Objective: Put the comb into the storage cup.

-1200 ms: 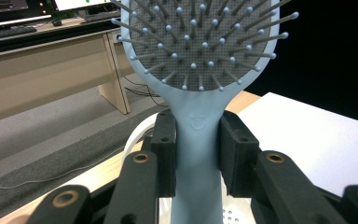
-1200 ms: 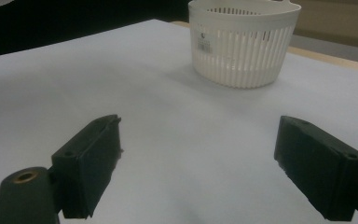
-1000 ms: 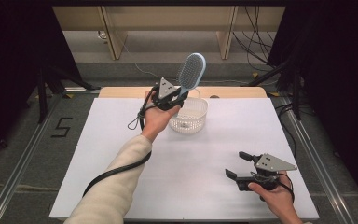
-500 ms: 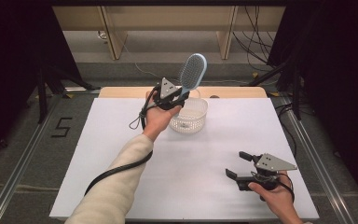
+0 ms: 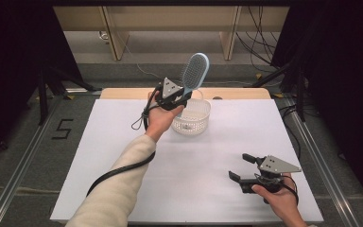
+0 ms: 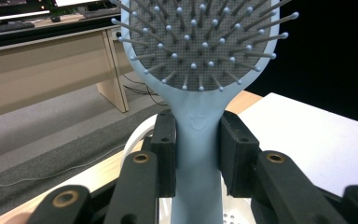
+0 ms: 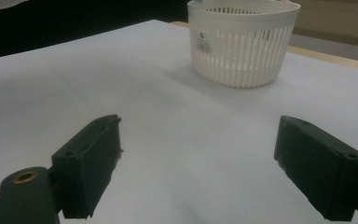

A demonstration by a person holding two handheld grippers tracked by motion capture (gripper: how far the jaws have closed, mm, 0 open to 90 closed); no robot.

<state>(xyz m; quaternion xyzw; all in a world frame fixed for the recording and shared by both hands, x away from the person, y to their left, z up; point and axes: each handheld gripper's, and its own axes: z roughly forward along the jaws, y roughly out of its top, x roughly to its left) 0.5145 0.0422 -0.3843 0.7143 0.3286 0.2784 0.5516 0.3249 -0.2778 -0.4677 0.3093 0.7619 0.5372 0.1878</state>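
A light blue hairbrush (image 5: 196, 71) (image 6: 200, 70) stands upright in my left gripper (image 5: 182, 94) (image 6: 196, 149), whose jaws are shut on its handle just below the bristled head. The brush hangs over the near left rim of a white slotted basket (image 5: 194, 118) (image 7: 242, 42) at the back middle of the white table (image 5: 123, 142). Near the table's front right my right gripper (image 5: 241, 168) (image 7: 198, 158) rests open, aimed at the basket, with nothing between its fingers.
A wooden strip (image 5: 246, 93) edges the table's far side. Beyond it are desk legs (image 5: 113, 42) and cables (image 5: 260, 52) on the grey floor. Black curtains close in left and right. My left gripper's cable (image 5: 118, 170) trails along the sleeve.
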